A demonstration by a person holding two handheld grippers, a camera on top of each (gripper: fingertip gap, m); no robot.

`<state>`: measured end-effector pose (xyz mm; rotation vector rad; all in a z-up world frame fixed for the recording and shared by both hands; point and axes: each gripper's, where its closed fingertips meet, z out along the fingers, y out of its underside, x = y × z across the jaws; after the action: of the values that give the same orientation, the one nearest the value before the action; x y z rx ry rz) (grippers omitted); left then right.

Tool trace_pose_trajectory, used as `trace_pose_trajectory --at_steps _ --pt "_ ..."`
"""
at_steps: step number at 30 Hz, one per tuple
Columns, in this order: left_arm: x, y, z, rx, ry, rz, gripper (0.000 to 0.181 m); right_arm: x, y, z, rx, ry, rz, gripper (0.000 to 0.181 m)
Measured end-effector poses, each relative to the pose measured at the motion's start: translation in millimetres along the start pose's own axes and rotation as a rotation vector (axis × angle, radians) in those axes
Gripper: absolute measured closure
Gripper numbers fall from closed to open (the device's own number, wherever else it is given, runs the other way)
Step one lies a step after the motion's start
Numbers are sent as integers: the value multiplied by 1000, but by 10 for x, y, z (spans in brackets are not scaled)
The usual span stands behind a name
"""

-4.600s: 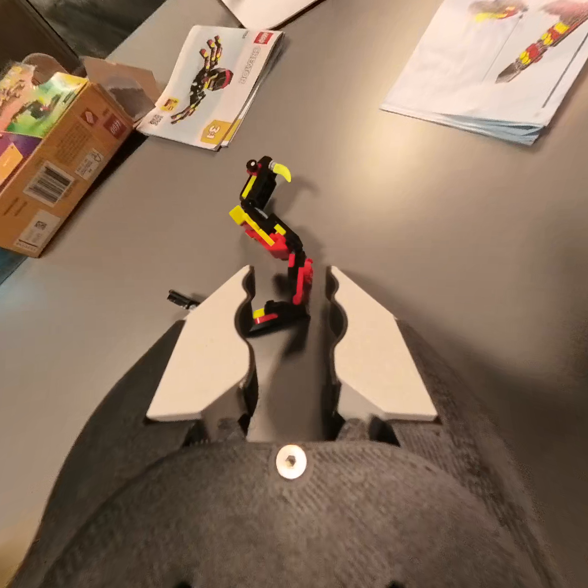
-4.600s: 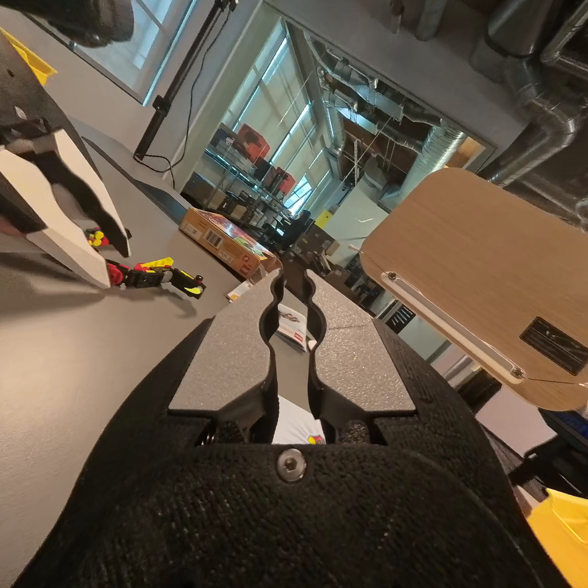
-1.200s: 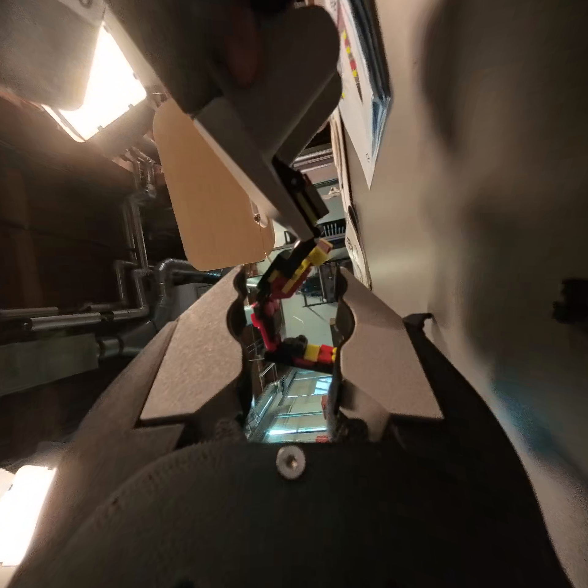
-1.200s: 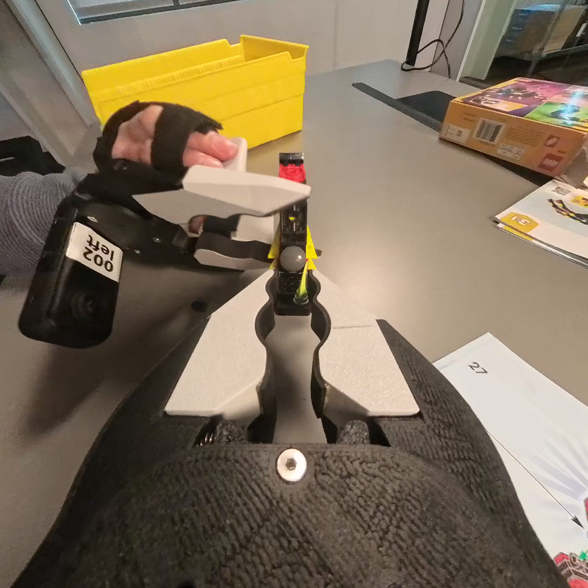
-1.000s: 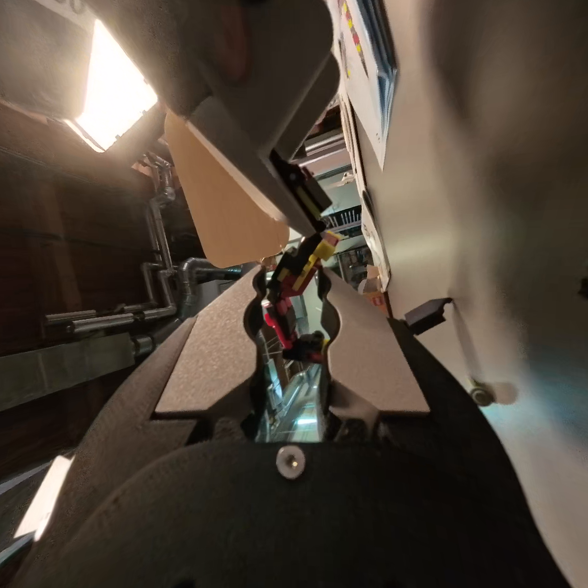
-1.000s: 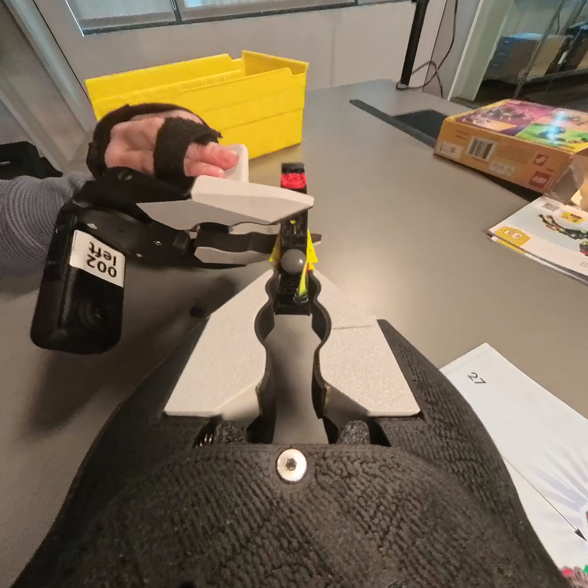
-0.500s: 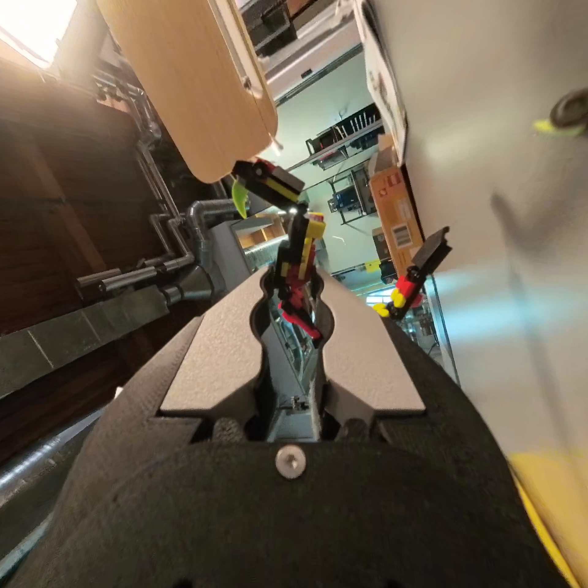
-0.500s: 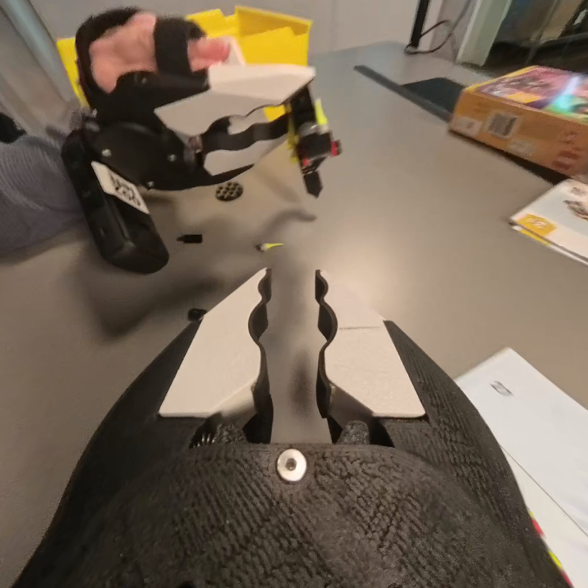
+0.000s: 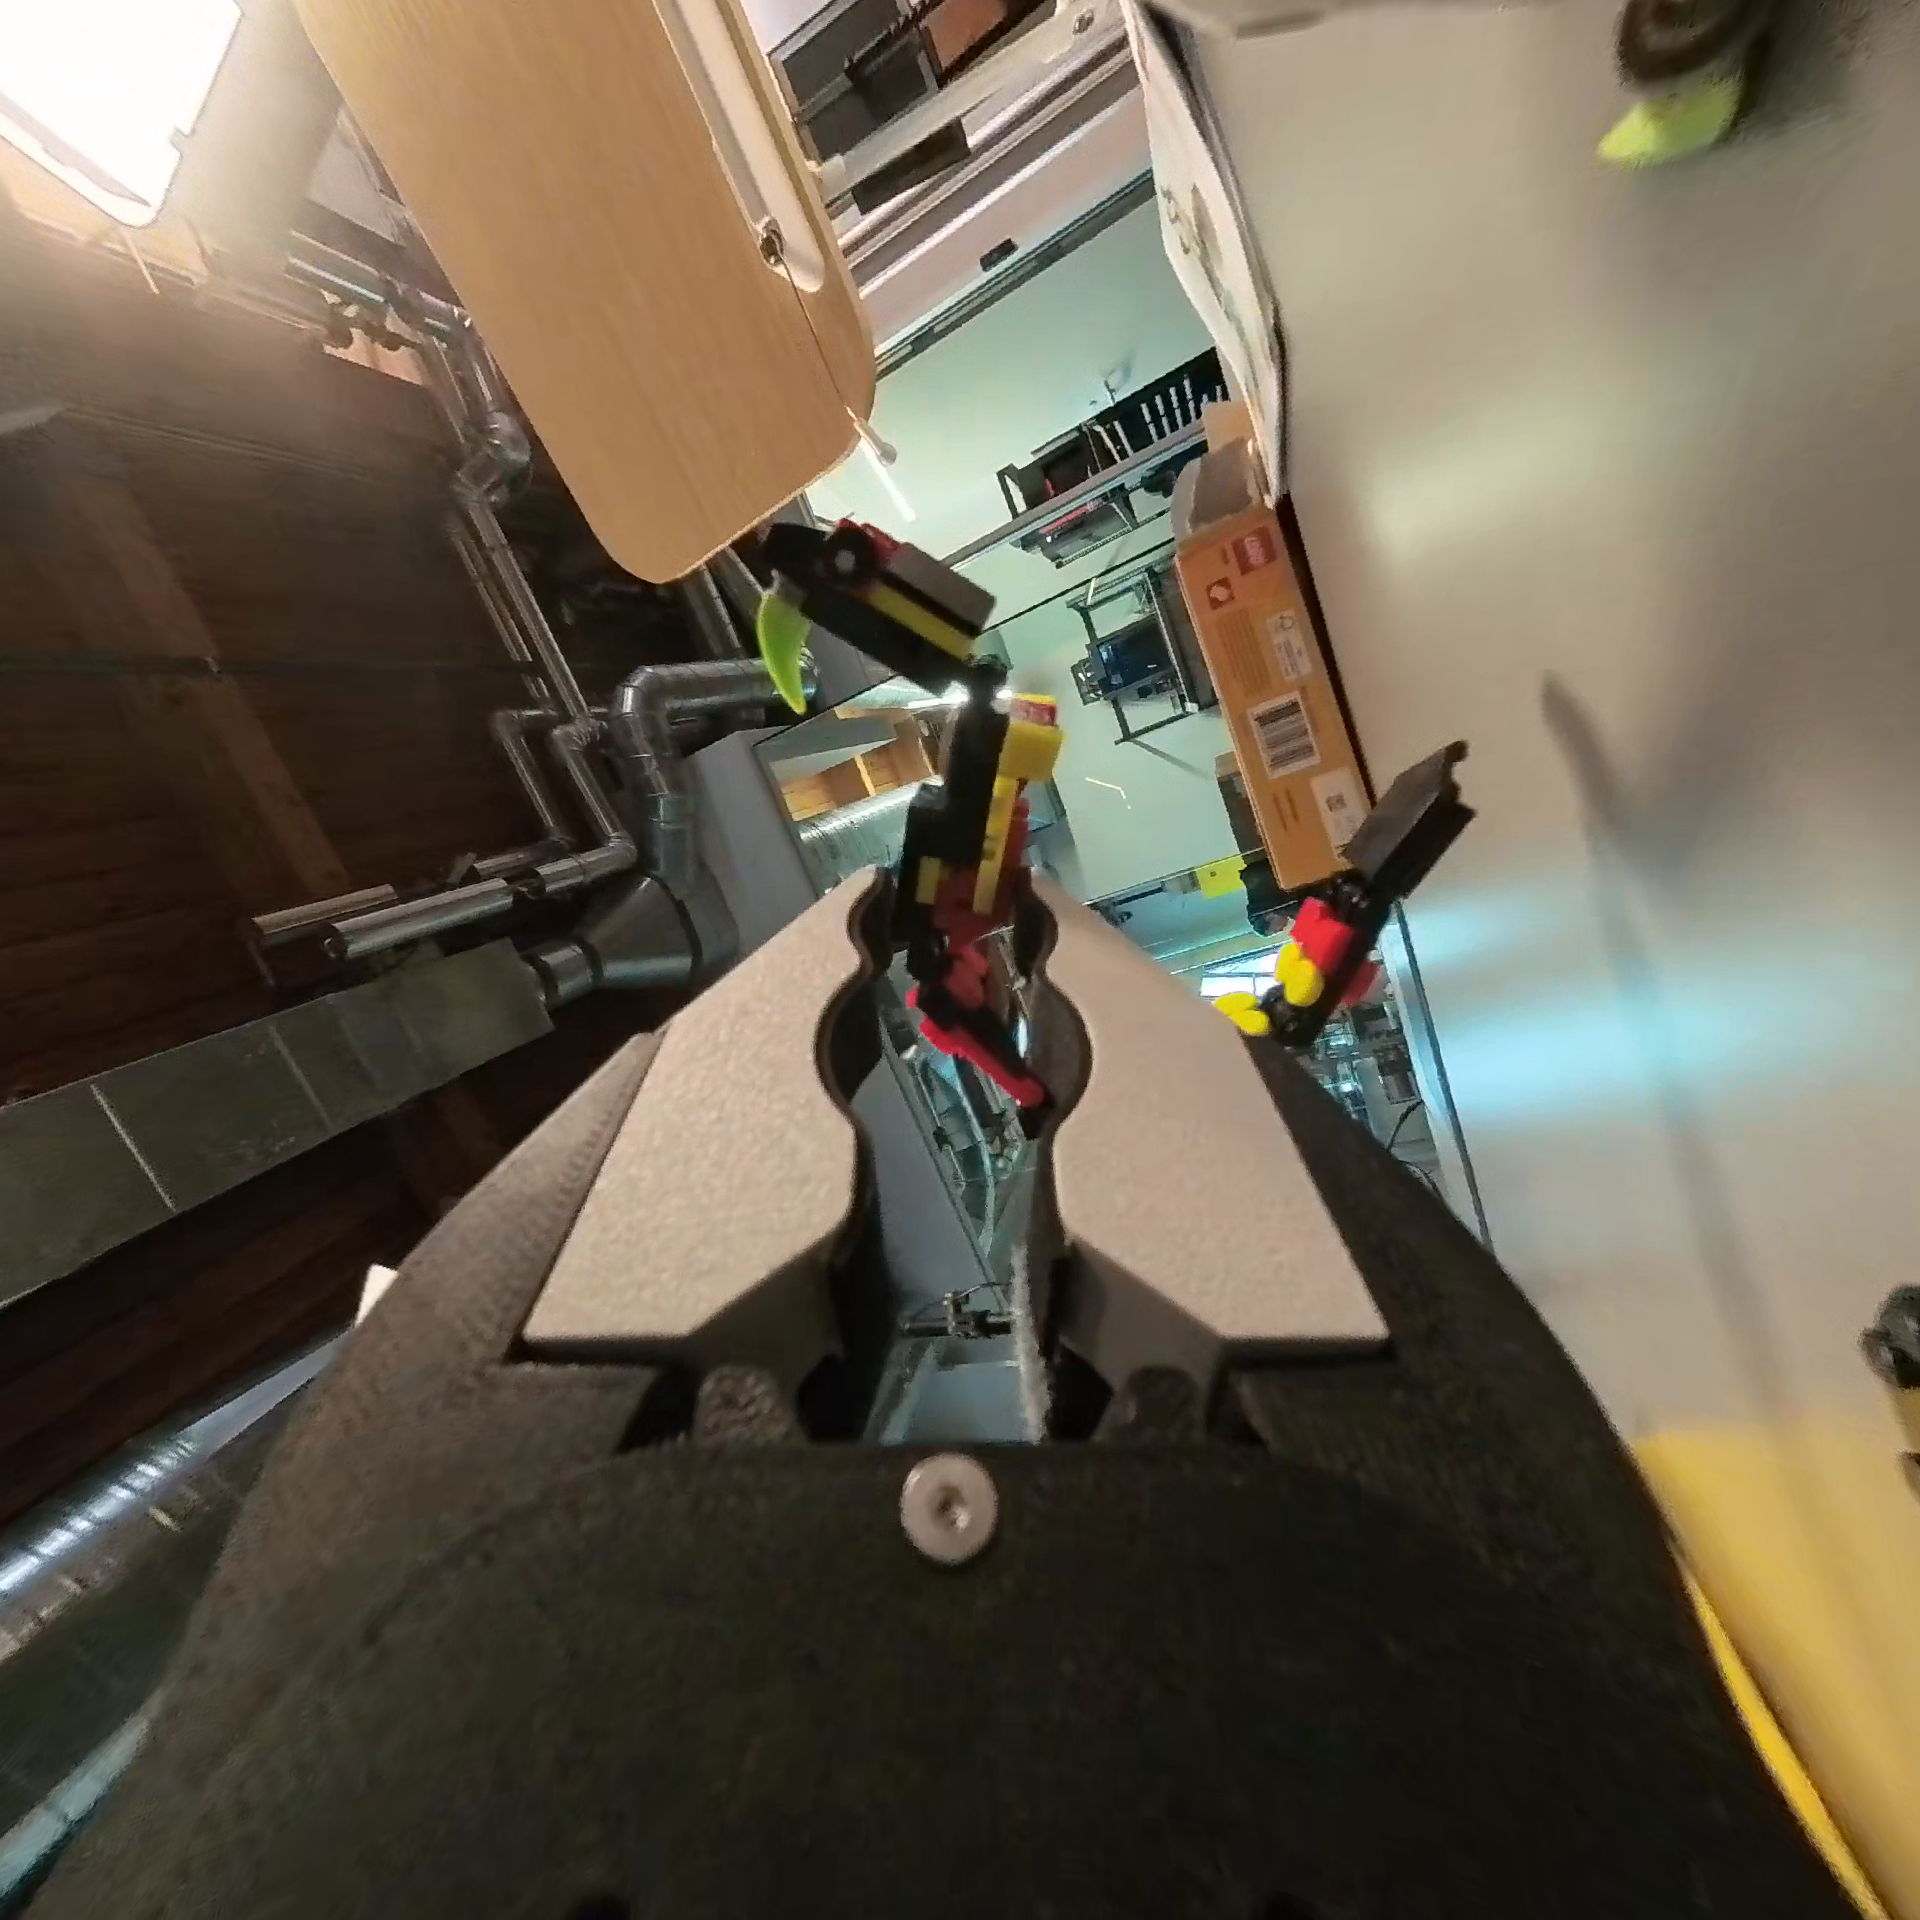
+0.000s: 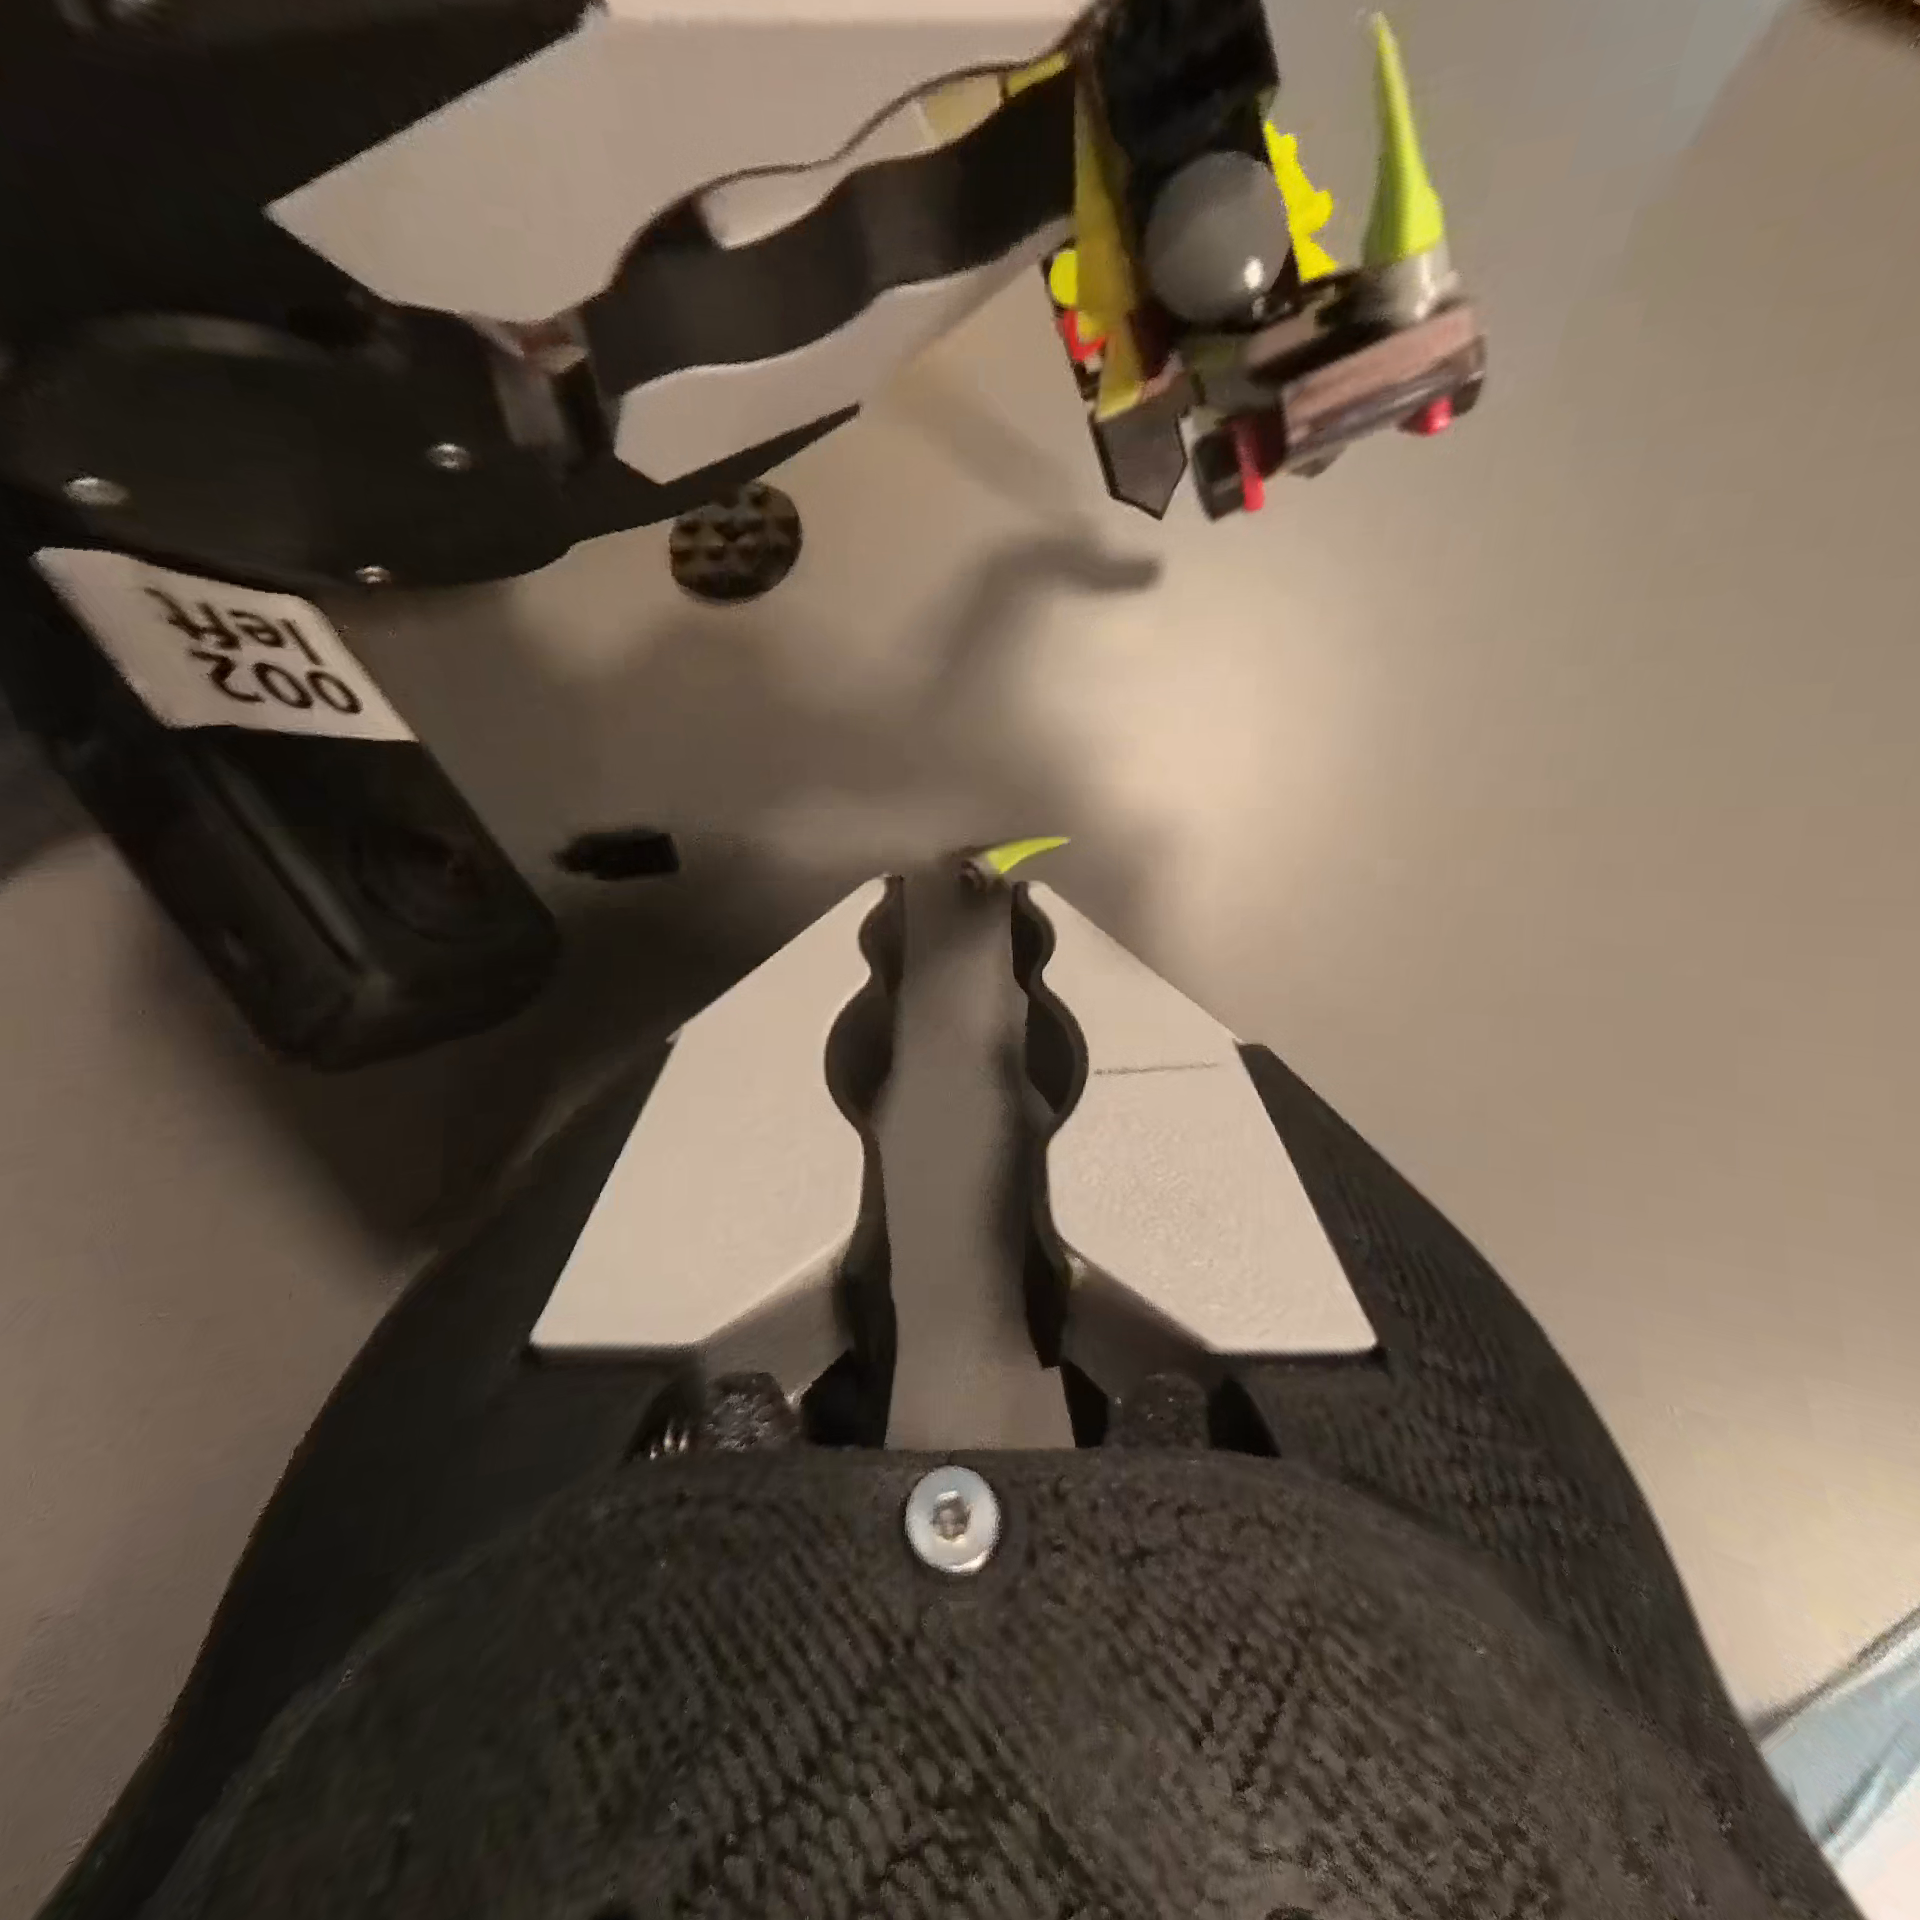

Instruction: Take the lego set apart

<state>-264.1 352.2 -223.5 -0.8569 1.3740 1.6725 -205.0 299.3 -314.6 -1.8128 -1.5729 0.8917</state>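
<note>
Lego model, a black, red and yellow jointed brick figure with a lime-green claw, sits clamped between the tips of the left gripper and is held in the air above the grey table. Its long axis runs forward out of those jaws. Relative to the model, the right gripper lies below and nearer the table, jaws a narrow gap apart and holding nothing. A loose lime-green claw piece lies on the table just beyond the right gripper's tips. The right gripper probably has to rise toward the model's free end for the next pull.
</note>
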Motion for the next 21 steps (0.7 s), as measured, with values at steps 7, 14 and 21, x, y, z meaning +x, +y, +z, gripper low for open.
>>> trace_pose_trajectory --at_steps 7,14,21 --pt "3 72 -5 -15 6 -37 160 91 -25 82 -42 195 -23 174" --pt "3 39 -6 -2 14 -66 160 248 103 -234 -170 376 -453 176" --pt "-86 -173 -20 63 6 -67 160 459 572 -980 -661 543 -1457 176"
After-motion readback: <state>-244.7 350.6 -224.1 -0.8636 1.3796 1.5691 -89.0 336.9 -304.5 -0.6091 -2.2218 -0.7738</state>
